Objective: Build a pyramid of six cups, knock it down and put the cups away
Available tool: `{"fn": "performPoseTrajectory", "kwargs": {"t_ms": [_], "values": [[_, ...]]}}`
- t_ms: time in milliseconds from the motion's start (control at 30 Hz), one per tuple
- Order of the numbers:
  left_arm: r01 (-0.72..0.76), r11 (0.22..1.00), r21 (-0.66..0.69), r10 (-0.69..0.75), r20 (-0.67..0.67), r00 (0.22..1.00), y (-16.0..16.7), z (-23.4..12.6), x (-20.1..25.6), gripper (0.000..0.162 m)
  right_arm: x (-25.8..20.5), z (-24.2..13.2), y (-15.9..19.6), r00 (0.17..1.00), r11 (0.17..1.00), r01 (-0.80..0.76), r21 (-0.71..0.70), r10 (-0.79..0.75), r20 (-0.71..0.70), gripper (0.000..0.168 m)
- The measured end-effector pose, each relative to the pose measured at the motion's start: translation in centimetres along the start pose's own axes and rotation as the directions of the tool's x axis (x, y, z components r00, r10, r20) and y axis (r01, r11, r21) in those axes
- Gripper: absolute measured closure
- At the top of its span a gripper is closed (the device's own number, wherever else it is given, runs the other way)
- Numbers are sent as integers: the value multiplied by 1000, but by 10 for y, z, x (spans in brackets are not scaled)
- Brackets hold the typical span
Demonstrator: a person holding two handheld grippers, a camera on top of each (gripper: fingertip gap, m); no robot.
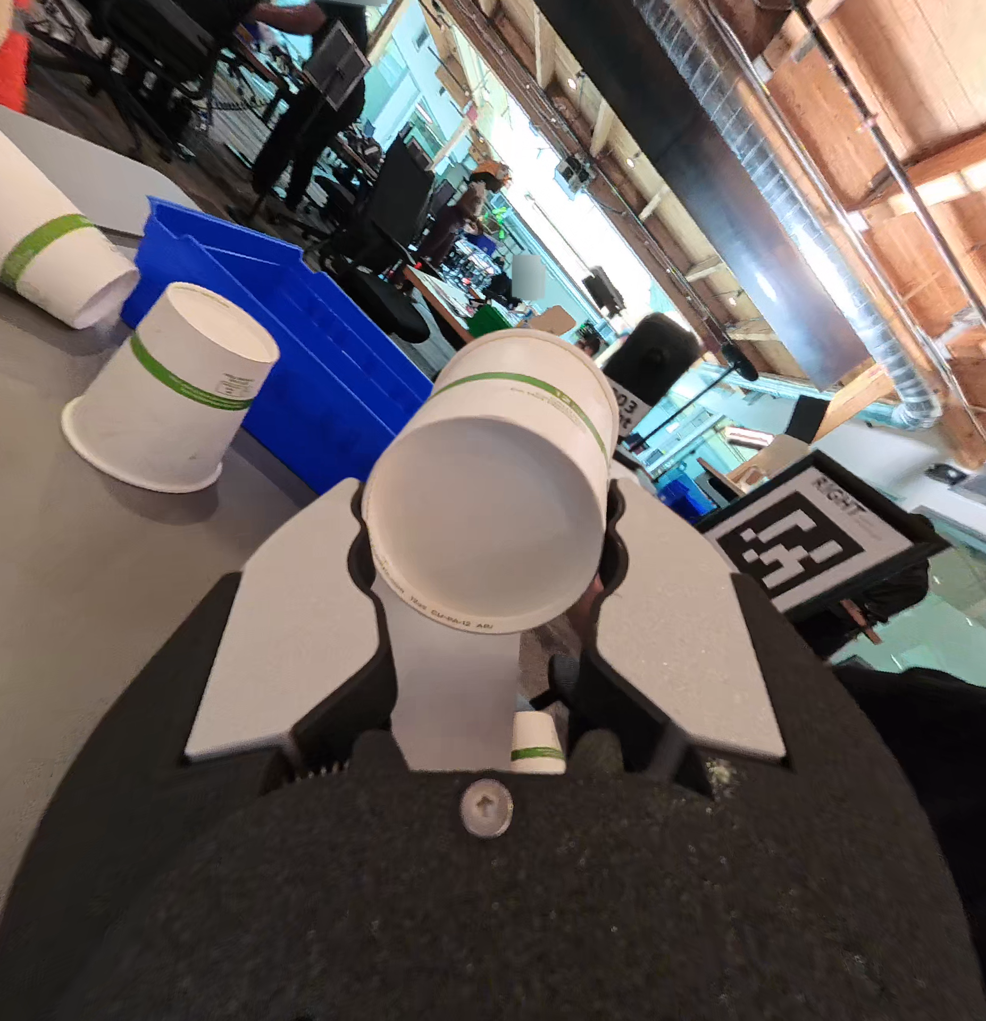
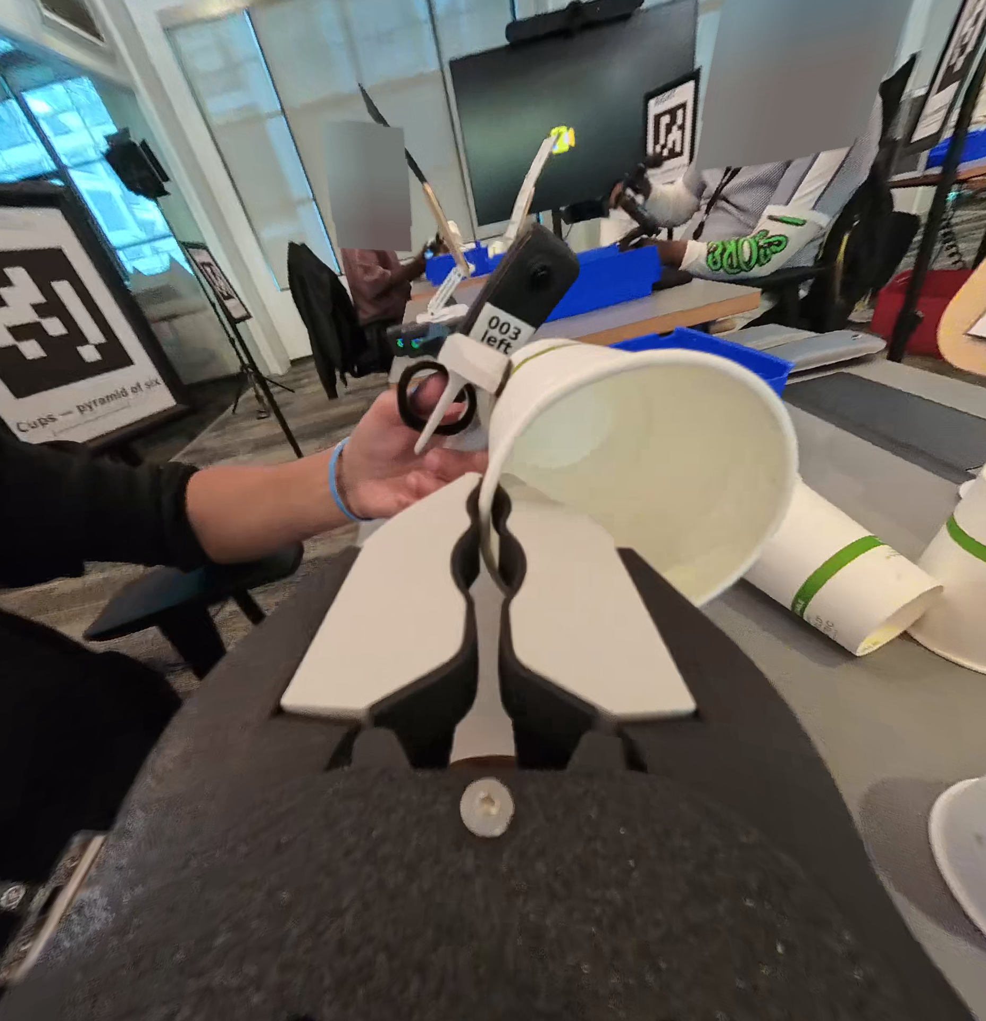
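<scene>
A white paper cup with a green band (image 1: 513,398) lies on its side in the air, held from both ends. My left gripper (image 1: 485,508) is shut on its base end, with a pad against each side of the wall. In the right wrist view the cup's open mouth (image 2: 645,469) faces the camera. My right gripper (image 2: 488,514) is shut on the cup's rim, one finger inside the wall and one outside. The left gripper (image 2: 480,359) shows there at the cup's far end, held by a person's hand (image 2: 402,469).
On the grey table (image 1: 93,580) one cup stands upside down (image 1: 165,392) and one lies on its side (image 1: 43,243). A blue bin (image 1: 292,353) stands behind them. The right wrist view shows a lying cup (image 2: 833,580) and two more cups (image 2: 971,580) (image 2: 971,862) at the right.
</scene>
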State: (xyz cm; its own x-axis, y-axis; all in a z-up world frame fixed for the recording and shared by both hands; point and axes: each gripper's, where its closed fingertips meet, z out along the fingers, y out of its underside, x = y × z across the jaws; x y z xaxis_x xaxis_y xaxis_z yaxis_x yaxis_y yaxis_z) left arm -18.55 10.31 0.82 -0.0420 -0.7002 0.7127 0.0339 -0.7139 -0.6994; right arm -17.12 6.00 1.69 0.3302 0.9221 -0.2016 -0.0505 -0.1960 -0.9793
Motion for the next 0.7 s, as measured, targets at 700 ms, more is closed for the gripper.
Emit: {"fn": "performPoseTrajectory", "kwargs": {"t_ms": [700], "values": [[-273,954,-124,300,385,873,123,-71,-7,78,231,-235,25,827,270,-335,-903,-374,-419,168]]}}
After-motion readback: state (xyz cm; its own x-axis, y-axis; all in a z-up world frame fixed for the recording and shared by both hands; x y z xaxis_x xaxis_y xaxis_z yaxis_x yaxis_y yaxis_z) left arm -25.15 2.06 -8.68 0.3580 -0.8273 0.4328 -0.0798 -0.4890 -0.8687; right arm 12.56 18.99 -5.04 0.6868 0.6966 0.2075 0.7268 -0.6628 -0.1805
